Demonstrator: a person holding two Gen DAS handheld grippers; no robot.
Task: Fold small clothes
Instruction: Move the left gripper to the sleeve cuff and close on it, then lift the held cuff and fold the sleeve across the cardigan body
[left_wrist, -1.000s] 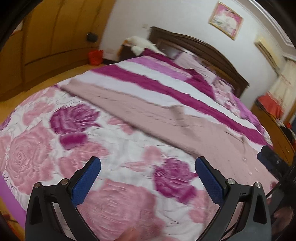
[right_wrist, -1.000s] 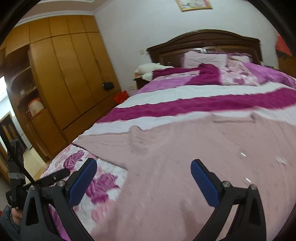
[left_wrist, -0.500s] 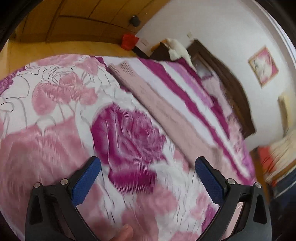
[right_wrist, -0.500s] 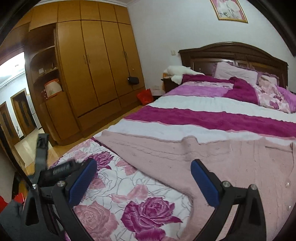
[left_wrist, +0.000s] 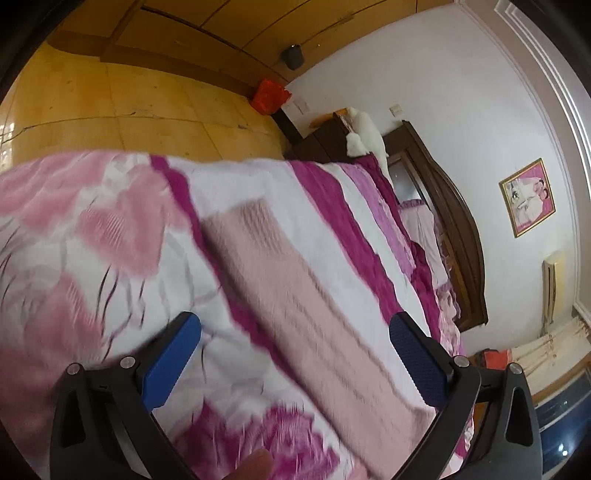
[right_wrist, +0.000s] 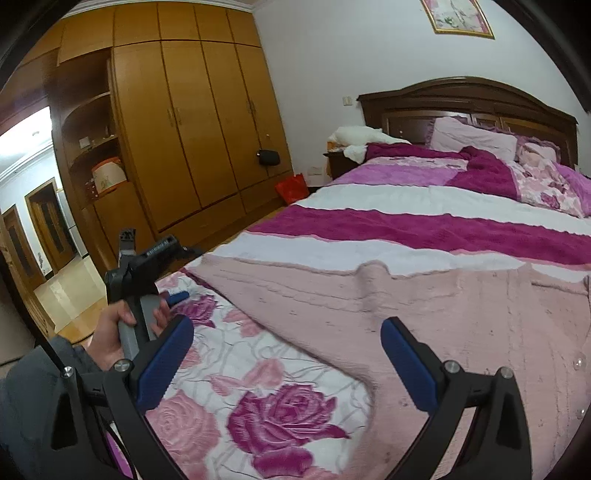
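Pink cardigan (right_wrist: 424, 325) flat on bedspread (right_wrist: 258, 387)

Item: pink knit cardigan (right_wrist: 424, 317), cable-textured, small clear buttons along the front. It is being displayed spread flat on the bed (right_wrist: 406, 225), one sleeve (left_wrist: 295, 295) extended toward the bed's edge, unfolded.

The bed (right_wrist: 424, 229) wears a bedspread (right_wrist: 258, 391) of roses and magenta-white stripes; a pink knitted sweater (right_wrist: 461, 325) (buttons at 3 o'clock) lies flat across it, pillows (right_wrist: 472, 136) at 1 o'clock.
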